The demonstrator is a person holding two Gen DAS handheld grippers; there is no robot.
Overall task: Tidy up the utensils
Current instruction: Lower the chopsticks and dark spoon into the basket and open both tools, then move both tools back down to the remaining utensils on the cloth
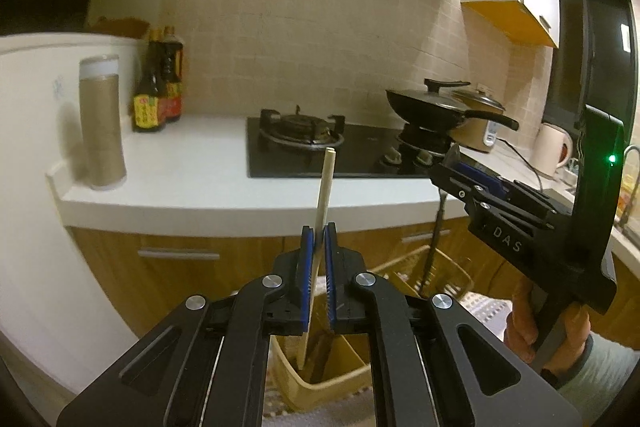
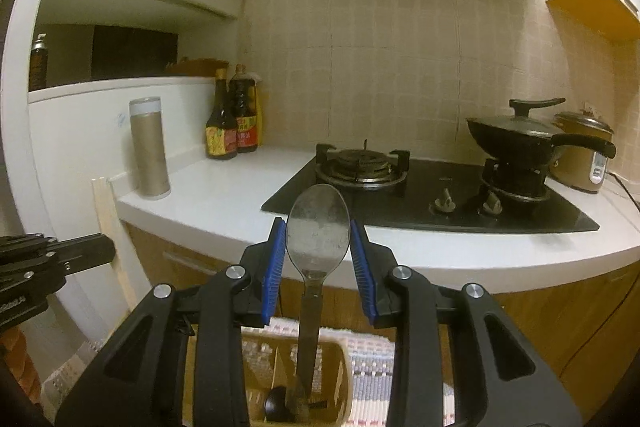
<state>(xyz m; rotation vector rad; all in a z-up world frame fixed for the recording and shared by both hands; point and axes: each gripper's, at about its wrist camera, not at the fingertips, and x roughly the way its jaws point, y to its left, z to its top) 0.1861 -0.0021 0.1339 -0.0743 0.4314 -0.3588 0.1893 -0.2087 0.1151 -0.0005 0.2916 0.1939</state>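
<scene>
My left gripper [image 1: 319, 229] is shut on a pale wooden chopstick [image 1: 326, 187] that stands nearly upright. Its lower end reaches down into a tan divided utensil holder [image 1: 340, 391] below the fingers. My right gripper [image 2: 319, 231] is shut on the bowl of a metal spoon [image 2: 318, 215], both blue pads against its edges. The spoon's dark handle hangs down into a compartment of the same holder [image 2: 344, 379], beside a dark utensil [image 2: 276, 407]. The left gripper [image 2: 110, 251] and its chopstick [image 2: 108, 211] show at the left edge of the right wrist view. A hand holds the right gripper [image 1: 448, 167] at the right of the left wrist view.
A white counter [image 2: 224, 203] runs ahead with a black gas hob [image 2: 400, 203], a lidded wok [image 2: 520, 139] and a rice cooker [image 2: 580, 155]. A gold flask [image 2: 149, 147] and sauce bottles [image 2: 224, 131] stand at its left. A woven mat [image 2: 372, 367] lies under the holder.
</scene>
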